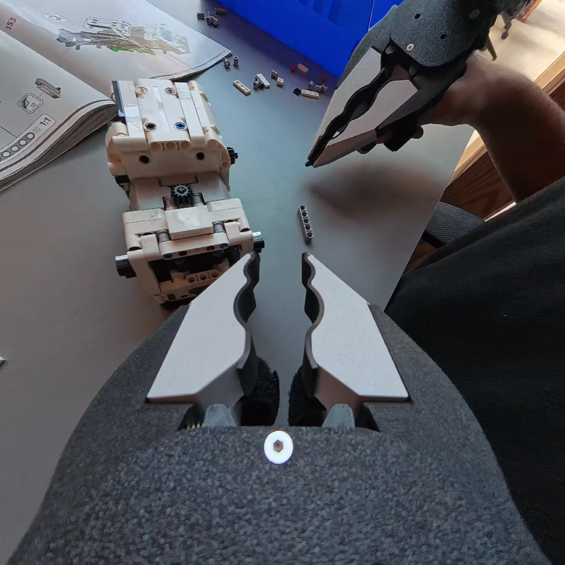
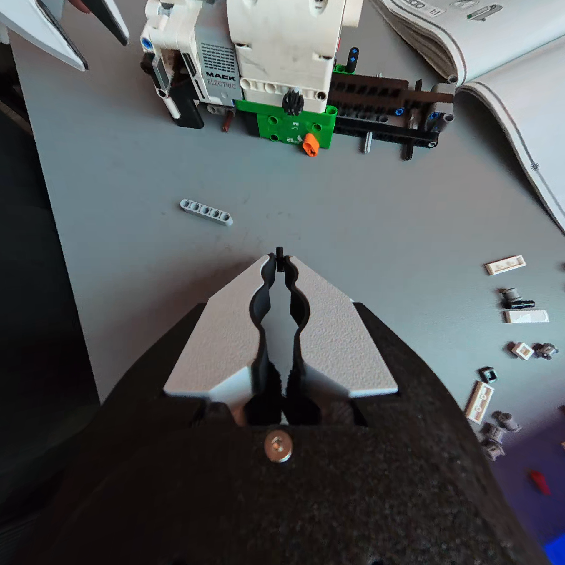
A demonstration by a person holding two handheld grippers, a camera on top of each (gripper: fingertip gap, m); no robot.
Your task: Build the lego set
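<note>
A white lego truck model [image 1: 174, 195] stands on the grey table; the right wrist view shows its side with green and black parts [image 2: 275, 91]. A grey five-hole beam [image 1: 305, 223] lies loose to its right, also in the right wrist view [image 2: 205, 212]. My left gripper [image 1: 278, 258] is open and empty, its left fingertip beside the truck's near corner. My right gripper [image 2: 279, 260] is shut on a small black pin [image 2: 279, 258] held above the table, past the beam; it also shows in the left wrist view [image 1: 312, 162].
An open instruction booklet [image 1: 61, 76] lies left of the truck and shows in the right wrist view [image 2: 504, 61]. Several small loose pieces [image 1: 275, 82] lie beyond the truck, near a blue bin [image 1: 305, 27]. The table edge [image 1: 428, 232] runs at the right, by a person's arm. My hands' fingertips stand some 15 centimetres from each other.
</note>
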